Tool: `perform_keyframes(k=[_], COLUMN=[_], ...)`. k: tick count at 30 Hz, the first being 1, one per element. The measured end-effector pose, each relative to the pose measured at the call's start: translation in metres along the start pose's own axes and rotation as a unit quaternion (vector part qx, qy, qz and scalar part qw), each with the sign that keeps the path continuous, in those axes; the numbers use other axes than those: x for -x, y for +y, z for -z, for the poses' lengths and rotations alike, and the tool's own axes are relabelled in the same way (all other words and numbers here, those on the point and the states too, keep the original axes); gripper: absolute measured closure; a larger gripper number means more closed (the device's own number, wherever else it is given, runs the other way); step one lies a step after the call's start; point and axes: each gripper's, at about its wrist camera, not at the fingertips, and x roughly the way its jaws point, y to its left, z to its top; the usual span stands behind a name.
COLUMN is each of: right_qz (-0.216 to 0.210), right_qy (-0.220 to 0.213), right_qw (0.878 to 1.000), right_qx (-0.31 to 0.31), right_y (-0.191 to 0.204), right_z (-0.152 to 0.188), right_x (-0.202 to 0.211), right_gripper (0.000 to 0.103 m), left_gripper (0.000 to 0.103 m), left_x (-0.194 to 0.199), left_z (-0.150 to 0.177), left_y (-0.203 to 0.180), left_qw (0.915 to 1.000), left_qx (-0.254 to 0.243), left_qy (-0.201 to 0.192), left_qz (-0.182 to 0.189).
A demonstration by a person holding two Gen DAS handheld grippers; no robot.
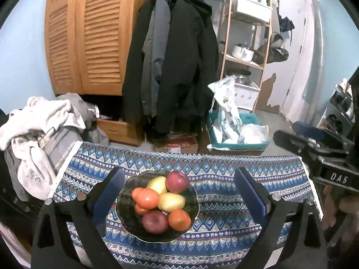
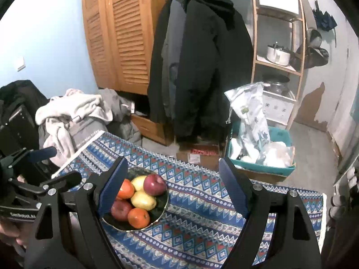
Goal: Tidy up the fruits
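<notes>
A dark bowl [image 1: 125,204] [image 2: 160,209] stands on a table under a blue patterned cloth [image 1: 224,235] [image 2: 202,213]. Piled in it are two red apples [image 1: 177,181] [image 2: 154,185], two yellow fruits [image 1: 171,200] [image 2: 143,199] and several orange ones [image 1: 179,219] [image 2: 138,218]. My left gripper [image 1: 179,172] hovers over the bowl, open wide, with nothing between its blue pads [image 1: 249,192]. My right gripper [image 2: 173,161] is open too and holds nothing. Its left finger [image 2: 112,190] hides the bowl's left side. Each gripper shows at the edge of the other's view.
A heap of pale and grey clothes [image 1: 38,134] [image 2: 71,112] lies off the table's far left corner. Behind the table are hanging dark coats [image 1: 179,67], a louvred wooden wardrobe [image 1: 89,40], a cardboard box [image 1: 177,144], a teal bin of bags [image 1: 237,141] and a shelf unit [image 1: 246,44].
</notes>
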Motion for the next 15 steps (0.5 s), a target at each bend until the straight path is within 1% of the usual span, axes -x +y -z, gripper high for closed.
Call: perform_keyframes(k=[3,8,15], right_qz=[-0.002,0.001,0.011], right_qy=[-0.007,-0.016,-0.017], right_qw=[1.000,1.000,1.000], right_qx=[-0.001,-0.006,-0.014], right_y=[-0.001,-0.005,-0.016], right_z=[0.002,0.002,0.006], right_x=[0.009,0.019,0.022], right_gripper=[0.021,0.021,0.021], left_gripper=[0.001,0.001,0.001], left_x=[0.009,0.021,0.020], left_z=[-0.003,-0.006,-0.004], left_y=[-0.004,-0.013,-0.022], left_qw=[0.9999,0.9994,0.9991], left_qx=[0.000,-0.014,-0.025], left_qy=[-0.012,-0.032,-0.030], left_qz=[-0.002,-0.010,-0.015])
